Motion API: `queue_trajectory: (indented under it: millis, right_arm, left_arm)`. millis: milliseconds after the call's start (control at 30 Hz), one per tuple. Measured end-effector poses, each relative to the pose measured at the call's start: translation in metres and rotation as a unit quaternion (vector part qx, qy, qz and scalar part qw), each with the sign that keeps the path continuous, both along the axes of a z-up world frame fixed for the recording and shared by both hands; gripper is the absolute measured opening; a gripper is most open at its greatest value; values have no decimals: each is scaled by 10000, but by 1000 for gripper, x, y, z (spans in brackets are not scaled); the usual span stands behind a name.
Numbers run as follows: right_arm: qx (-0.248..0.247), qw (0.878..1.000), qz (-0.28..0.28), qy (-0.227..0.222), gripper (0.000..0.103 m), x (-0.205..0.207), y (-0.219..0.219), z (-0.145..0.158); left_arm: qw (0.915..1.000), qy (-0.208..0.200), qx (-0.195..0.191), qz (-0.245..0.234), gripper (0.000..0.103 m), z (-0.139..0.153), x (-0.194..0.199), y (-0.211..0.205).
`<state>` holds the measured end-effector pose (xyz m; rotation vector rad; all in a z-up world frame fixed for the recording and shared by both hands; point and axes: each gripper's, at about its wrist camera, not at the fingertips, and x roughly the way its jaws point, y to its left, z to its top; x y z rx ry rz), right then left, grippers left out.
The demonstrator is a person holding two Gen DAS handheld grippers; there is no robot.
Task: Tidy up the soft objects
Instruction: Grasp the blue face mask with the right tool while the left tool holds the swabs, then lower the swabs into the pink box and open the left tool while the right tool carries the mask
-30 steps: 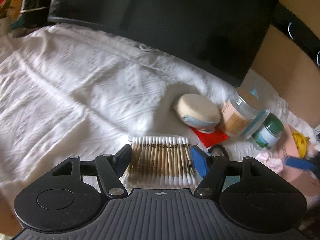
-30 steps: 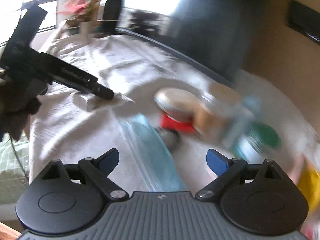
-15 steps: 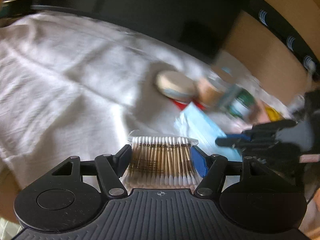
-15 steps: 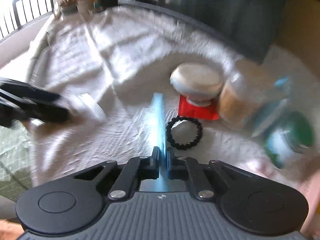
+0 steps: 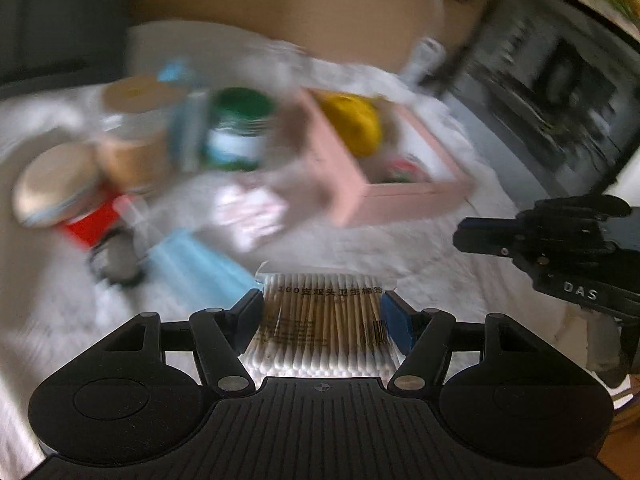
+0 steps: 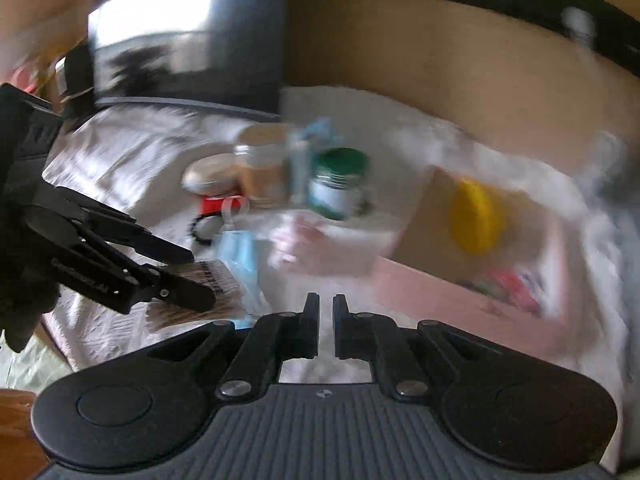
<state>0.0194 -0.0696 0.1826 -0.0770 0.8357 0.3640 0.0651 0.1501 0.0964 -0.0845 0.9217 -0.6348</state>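
My left gripper (image 5: 322,312) is shut on a clear pack of cotton swabs (image 5: 324,320) and holds it above the white cloth; it also shows in the right wrist view (image 6: 200,284). My right gripper (image 6: 326,312) is shut with nothing visible between its fingers; it shows at the right of the left wrist view (image 5: 472,236). A blue face mask (image 5: 192,268) lies on the cloth left of the swabs, and in the right wrist view (image 6: 240,256). A pink box (image 5: 384,188) holding a yellow item (image 5: 352,124) stands beyond.
A tan jar (image 5: 132,140), a green-lidded jar (image 5: 236,132), a round tan puff (image 5: 48,188) on a red card, a black hair tie (image 5: 112,260) and a pink packet (image 5: 248,212) sit on the cloth. A dark screen (image 6: 180,40) stands behind.
My left gripper has swung right with the swabs toward the pink box. My right gripper, shut on the blue mask half a second ago, now holds nothing; the mask lies on the cloth.
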Motion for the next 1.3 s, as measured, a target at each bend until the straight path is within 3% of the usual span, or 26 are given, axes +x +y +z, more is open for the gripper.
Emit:
queue_trajectory:
  millis: [233, 433, 600, 667, 700, 733, 833, 900, 1033, 1167, 1300]
  right_arm:
    - [-4, 9926, -1147, -388, 7, -27, -64, 26]
    - [40, 9842, -1686, -535, 7, -35, -96, 35]
    - [116, 9867, -1613, -175, 8, -25, -100, 18]
    - [121, 9912, -1320, -49, 28, -18, -88, 7]
    - [126, 9930, -1174, 40, 55, -13, -77, 0]
    - [136, 9944, -1043, 72, 68, -9, -68, -5]
    - [206, 9990, -366, 143, 69, 8, -29, -18]
    - [279, 9992, -6, 276, 69, 24, -1, -28]
    - [402, 9965, 436, 597, 73, 60, 58, -54]
    - [262, 9916, 1041, 725, 73, 74, 108, -78]
    - [-109, 9899, 1208, 727, 73, 80, 136, -99]
  left_arm:
    - [9968, -186, -236, -743, 70, 28, 39, -63]
    - [9947, -442, -783, -500, 70, 58, 84, -96]
    - [9923, -386, -1160, -210, 70, 64, 102, -105]
    - [9926, -551, -1077, -59, 70, 66, 93, -85]
    - [9930, -603, -1016, 74, 70, 65, 88, -72]
    - [9932, -599, -968, 233, 70, 63, 83, -57]
    - [9906, -473, -807, 997, 70, 50, 67, -3]
    - [9829, -331, -780, 1635, 70, 41, 55, 37]
    - [9575, -105, -806, 2768, 70, 26, 22, 111]
    - [9357, -80, -821, 3430, 71, 21, -14, 155]
    - [9223, 20, -838, 3772, 71, 12, -35, 180]
